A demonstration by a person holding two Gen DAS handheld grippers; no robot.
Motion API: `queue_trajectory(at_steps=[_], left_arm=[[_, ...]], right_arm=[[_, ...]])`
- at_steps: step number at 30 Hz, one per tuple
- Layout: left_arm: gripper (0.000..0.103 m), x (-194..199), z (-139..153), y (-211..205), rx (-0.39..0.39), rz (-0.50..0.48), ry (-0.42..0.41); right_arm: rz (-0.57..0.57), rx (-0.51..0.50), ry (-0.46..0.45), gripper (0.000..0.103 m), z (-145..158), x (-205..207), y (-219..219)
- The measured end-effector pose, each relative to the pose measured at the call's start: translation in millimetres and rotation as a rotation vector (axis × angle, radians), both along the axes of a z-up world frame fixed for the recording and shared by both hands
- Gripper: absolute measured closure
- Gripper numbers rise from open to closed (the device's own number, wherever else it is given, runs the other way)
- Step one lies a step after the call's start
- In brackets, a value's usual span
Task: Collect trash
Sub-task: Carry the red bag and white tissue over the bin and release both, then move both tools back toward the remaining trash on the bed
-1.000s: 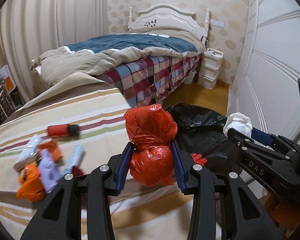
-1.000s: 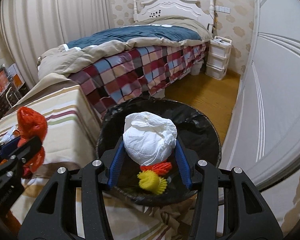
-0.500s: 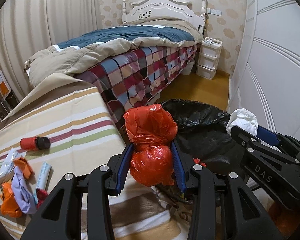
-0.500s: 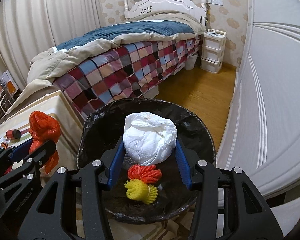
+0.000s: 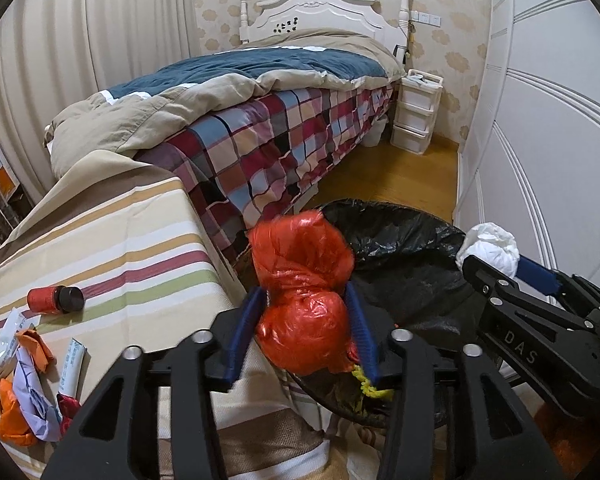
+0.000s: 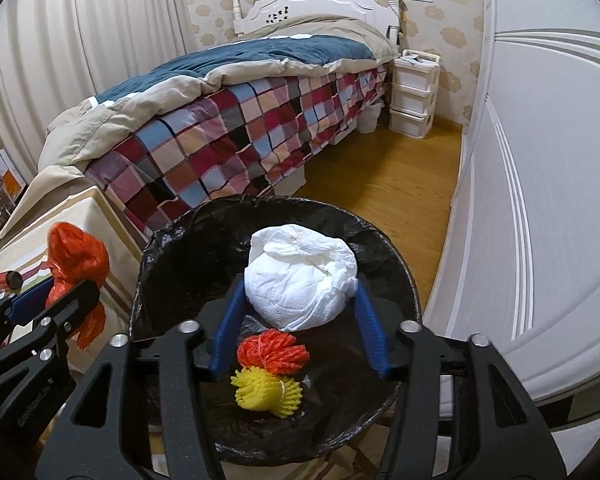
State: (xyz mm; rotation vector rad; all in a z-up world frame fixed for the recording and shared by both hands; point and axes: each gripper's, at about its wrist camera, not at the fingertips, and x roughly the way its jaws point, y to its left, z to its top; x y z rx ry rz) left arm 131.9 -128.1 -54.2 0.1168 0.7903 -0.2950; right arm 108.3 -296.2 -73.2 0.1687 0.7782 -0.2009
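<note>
My left gripper (image 5: 306,312) is shut on a crumpled red plastic bag (image 5: 302,280) and holds it over the table's right edge, at the left rim of the bin. My right gripper (image 6: 300,292) holds a white crumpled paper wad (image 6: 300,276) above the open bin; its jaws look slightly spread around the wad. The bin (image 6: 172,256) has a black liner and holds a red net ball (image 6: 274,350) and a yellow net ball (image 6: 266,394). The red bag also shows at the left in the right wrist view (image 6: 76,264).
A striped tablecloth (image 5: 120,248) covers the table at left, with a red bottle (image 5: 54,299), a tube (image 5: 71,368) and crumpled orange and lilac wrappers (image 5: 24,408). A bed (image 6: 236,112) stands behind, a white wardrobe (image 6: 540,160) at right, white drawers (image 6: 414,96) at the back.
Both grippers have moved right, toward the bin. The left one now holds the red bag at the bin's rim; the right one's jaws look a little wider around the paper wad.
</note>
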Motion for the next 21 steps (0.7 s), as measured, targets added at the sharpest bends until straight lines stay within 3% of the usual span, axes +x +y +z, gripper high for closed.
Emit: queue_trajectory(at_steps=[2,8,21], left_arm=[[0.038,0,2,1,-0.008,0.009,-0.009],[0.026,-3,5,2,-0.003,0.021,-0.025],[0.021,-15,16,16,0.024,0.059,-0.063]], right_arm=[[-0.011,-0.002,-0.008,0.038,1,-1,-2],[-0.028,-0.011,-0.017,0.033,4,-4,-5],[-0.035,-0.020,-0.037,0.027,17,-19,0]])
